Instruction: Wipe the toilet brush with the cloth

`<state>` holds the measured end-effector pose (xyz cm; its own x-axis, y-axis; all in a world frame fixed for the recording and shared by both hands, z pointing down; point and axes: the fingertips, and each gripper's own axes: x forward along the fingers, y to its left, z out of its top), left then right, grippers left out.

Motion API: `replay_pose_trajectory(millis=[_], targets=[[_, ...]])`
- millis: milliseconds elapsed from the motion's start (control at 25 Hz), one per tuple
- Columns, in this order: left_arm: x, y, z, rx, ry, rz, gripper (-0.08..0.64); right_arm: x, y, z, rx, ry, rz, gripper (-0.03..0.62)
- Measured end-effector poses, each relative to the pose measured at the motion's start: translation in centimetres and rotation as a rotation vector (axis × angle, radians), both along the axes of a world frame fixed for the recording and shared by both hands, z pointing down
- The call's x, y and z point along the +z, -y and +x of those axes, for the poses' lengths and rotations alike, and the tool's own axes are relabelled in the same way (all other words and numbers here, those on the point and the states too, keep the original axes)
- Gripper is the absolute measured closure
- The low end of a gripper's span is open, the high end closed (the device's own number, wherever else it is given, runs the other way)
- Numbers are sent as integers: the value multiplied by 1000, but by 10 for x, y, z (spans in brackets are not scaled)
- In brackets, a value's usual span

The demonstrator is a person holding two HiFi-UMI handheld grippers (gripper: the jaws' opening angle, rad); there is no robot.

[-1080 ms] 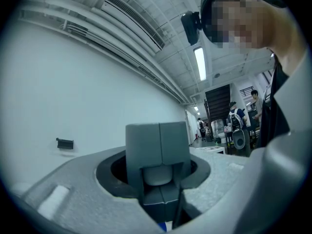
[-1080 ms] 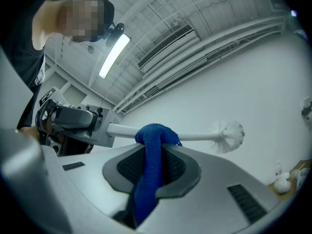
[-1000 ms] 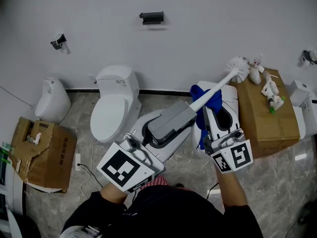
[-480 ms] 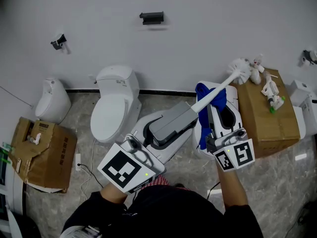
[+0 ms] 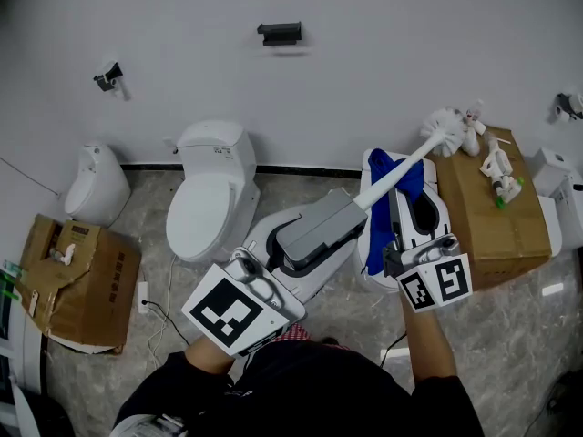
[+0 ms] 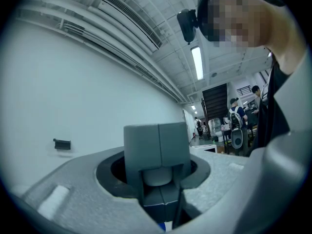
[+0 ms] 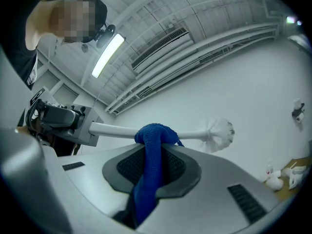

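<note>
The toilet brush has a white handle [image 5: 393,175] that runs up and right to its white bristle head [image 5: 443,127]. My left gripper [image 5: 351,209] is shut on the handle's lower end with its grey jaws; in the left gripper view the left gripper [image 6: 157,168] grips the round white handle end [image 6: 157,175]. A blue cloth [image 5: 395,188] hangs folded over the middle of the handle. My right gripper [image 5: 397,182] is shut on it. The right gripper view shows the cloth [image 7: 153,155] draped over the handle [image 7: 115,129], short of the bristle head [image 7: 219,131].
A white toilet [image 5: 208,189] stands at the wall, with a small white fixture [image 5: 94,186] to its left. A cardboard box [image 5: 78,279] lies at lower left. Another box [image 5: 486,209] at right carries small items. A second white fixture [image 5: 432,209] sits below my right gripper.
The cloth and my right gripper have slid a little up the handle toward the bristle head. My left gripper has stayed put with the handle.
</note>
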<state>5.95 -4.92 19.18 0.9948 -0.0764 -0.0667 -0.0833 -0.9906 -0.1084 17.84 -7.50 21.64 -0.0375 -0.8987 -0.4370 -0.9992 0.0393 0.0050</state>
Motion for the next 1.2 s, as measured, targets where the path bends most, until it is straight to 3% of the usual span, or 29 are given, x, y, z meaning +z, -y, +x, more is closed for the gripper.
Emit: replay_pose_trajectory(millis=[1200], targets=[[3,-1,2,42,17,5,380,6,-1,49,125,47,-36,526]])
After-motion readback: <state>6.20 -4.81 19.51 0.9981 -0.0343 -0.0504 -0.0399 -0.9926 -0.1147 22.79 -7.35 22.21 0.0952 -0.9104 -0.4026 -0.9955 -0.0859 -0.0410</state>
